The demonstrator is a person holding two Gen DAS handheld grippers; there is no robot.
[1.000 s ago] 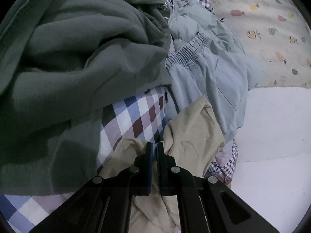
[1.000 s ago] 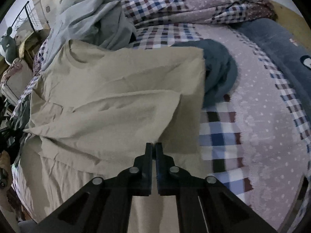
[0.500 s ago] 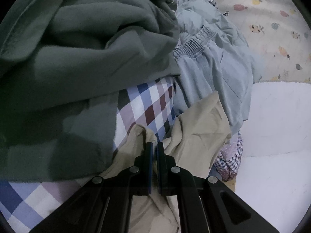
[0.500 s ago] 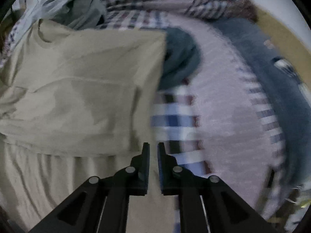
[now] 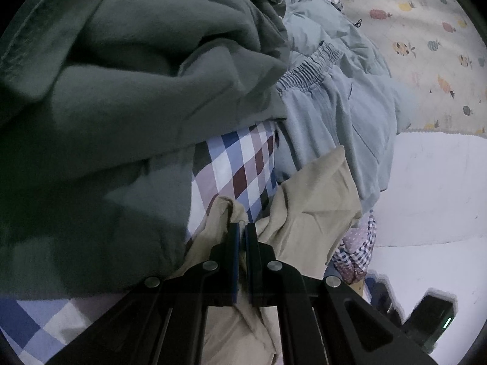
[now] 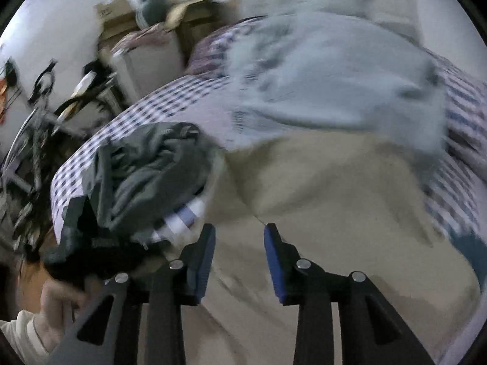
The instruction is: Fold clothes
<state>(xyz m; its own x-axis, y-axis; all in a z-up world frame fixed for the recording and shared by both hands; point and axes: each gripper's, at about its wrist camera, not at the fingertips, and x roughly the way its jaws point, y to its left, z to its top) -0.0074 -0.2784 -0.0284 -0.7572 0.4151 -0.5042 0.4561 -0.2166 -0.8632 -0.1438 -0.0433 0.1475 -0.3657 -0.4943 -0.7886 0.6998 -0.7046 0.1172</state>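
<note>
A beige garment (image 5: 310, 213) lies on a checked bedspread (image 5: 240, 164), and my left gripper (image 5: 242, 228) is shut on a fold of it near the bed's edge. In the blurred right wrist view the same beige garment (image 6: 328, 200) spreads flat across the bed. Above it my right gripper (image 6: 239, 237) stands open, with nothing between its fingers. A dark green garment (image 5: 127, 91) is heaped at the left of the left wrist view, with light blue trousers (image 5: 338, 109) beside it.
A dark green bundle (image 6: 146, 179) and a pale blue garment (image 6: 334, 79) lie on the bed. A hand (image 6: 57, 301) shows at the lower left. Boxes and clutter (image 6: 137, 36) stand past the bed. White floor (image 5: 432, 182) and a patterned mat (image 5: 420, 39) lie beyond the edge.
My right gripper has opened, let go of the beige garment's edge and swung fast to the left. My left gripper stays shut on the fabric and has barely moved.
</note>
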